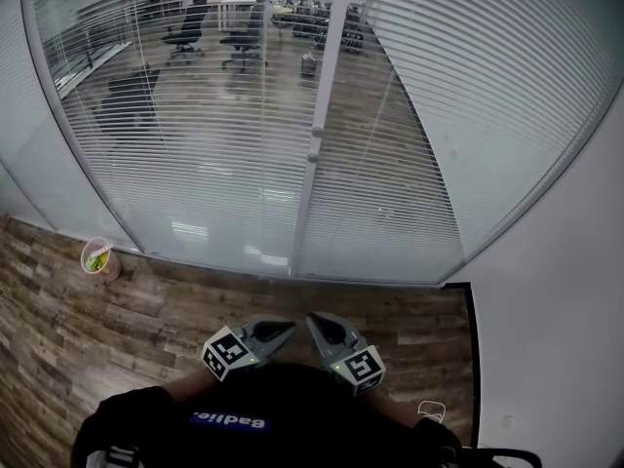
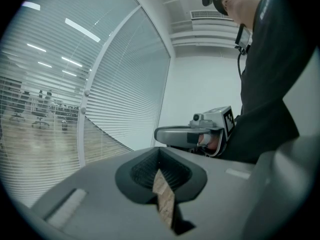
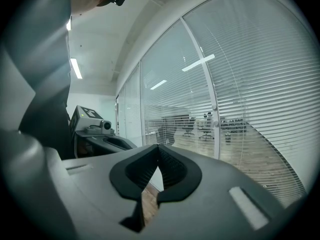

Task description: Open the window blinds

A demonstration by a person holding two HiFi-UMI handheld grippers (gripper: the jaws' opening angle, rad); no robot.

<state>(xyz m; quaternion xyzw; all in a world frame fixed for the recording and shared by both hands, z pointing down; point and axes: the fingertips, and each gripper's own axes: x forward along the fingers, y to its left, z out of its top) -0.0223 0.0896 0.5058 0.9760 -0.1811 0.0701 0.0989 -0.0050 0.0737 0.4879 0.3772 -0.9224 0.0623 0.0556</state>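
Jaws together and empty on left gripper (image 1: 285,329) and right gripper (image 1: 316,320), well short of blinds (image 1: 214,154), slats (image 1: 487,86) running level side to side

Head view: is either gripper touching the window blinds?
No, the left gripper and right gripper sit by the person's body, with floor between them and the blinds.

Little paper cup (image 1: 98,258) with something green in it sits on the wood floor (image 1: 58,330), well off to the left of the left gripper (image 1: 290,328) and a bit ahead of it. Office chairs (image 1: 185,33) are far out ahead. Plain white wall (image 1: 556,291) is off to the right of the right gripper (image 1: 311,318).
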